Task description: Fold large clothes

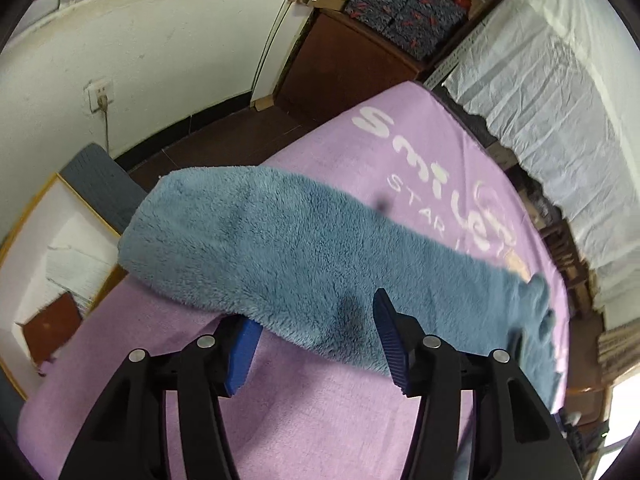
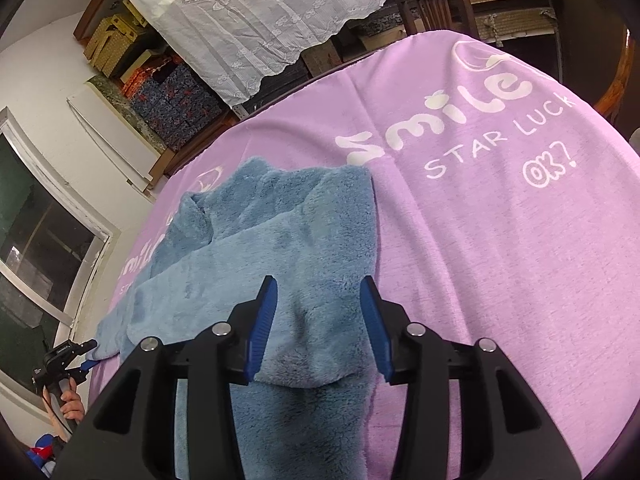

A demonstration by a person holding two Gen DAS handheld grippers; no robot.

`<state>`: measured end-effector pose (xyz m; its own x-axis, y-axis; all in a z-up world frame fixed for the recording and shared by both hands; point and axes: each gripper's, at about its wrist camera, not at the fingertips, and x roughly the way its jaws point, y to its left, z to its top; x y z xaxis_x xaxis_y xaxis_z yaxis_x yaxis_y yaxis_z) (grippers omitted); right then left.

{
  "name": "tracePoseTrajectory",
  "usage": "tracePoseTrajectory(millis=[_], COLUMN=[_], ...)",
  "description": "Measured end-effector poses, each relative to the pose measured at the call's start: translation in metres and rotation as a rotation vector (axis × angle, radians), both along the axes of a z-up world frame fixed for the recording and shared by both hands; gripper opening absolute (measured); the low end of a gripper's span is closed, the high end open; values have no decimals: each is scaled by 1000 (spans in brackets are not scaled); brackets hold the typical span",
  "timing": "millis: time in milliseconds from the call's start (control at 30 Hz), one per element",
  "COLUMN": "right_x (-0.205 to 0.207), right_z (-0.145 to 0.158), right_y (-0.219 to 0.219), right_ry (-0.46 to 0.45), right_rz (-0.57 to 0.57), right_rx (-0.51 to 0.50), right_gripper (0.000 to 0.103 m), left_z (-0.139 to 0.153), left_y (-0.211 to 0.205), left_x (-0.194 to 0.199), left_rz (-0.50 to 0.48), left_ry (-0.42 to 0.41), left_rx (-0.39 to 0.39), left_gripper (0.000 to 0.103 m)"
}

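Both grippers spread wide over blue fleece garment on purple-covered bench.

My left gripper (image 1: 316, 334) has its jaws wide apart and grips nothing; the near edge of the blue fleece garment (image 1: 280, 248) runs between my blue fingers (image 1: 387, 328), left finger partly under that edge. Whether they touch the fabric, cannot tell. In the left wrist view the garment lies as a long band across the purple cloth (image 1: 320, 420) with white "Smile / STAR" lettering, which covers the bench. My right gripper (image 2: 320, 322) is also wide, holding nothing, a raised fold of the fleece (image 2: 280, 264) sitting between its fingers. The garment is partly folded there, layers overlapping, on the left part of the cloth (image 2: 500, 260). Lace curtain (image 2: 272, 12) hangs behind the bench.
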<state>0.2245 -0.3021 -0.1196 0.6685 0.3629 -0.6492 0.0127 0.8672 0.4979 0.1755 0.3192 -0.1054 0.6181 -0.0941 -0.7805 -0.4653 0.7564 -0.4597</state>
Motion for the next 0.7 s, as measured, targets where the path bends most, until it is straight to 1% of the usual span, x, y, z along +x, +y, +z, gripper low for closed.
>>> tracePoseTrajectory(millis=[33,67,100,133,233,300,367,433,567,633,700], right_x=[0,-1,-1,-2,-3,-3,-3,-4,-5,-5,-4], right_z=[0,1,1,2,3,4,4,5,6,6,6], right_y=[-1,-1,-1,-2,-3,-2,-2,-3,-4,-4,-4], right_ry=[-2,-4,-7,-11,-18,-19,-19,-18,-12,-9,-5], right_rz=[-3,-5,-6,-8,-9,-8,-9,-11,-16,-12,-8], right_rx=[2,3,4,7,9,10,12,19,36,50,58], right_gripper=[43,43,43,43,43,43,43,43,43,43,43], left_z=[0,-1,-1,-2,-1,2,11,26,54,69,80], left_y=[3,4,5,7,9,7,0,-15,-47,-69,-89], left_x=[-1,0,1,1,2,3,5,7,13,16,19], left_rz=[4,7,7,4,-5,-16,-32,-48,-75,-98,-122], left_ry=[-1,1,11,18,25,32,40,49,49,37,21], left_rx=[1,8,26,34,52,82,140,239,398,472,520], left_gripper=[44,38,28,23,14,12,10,10,10,10,10])
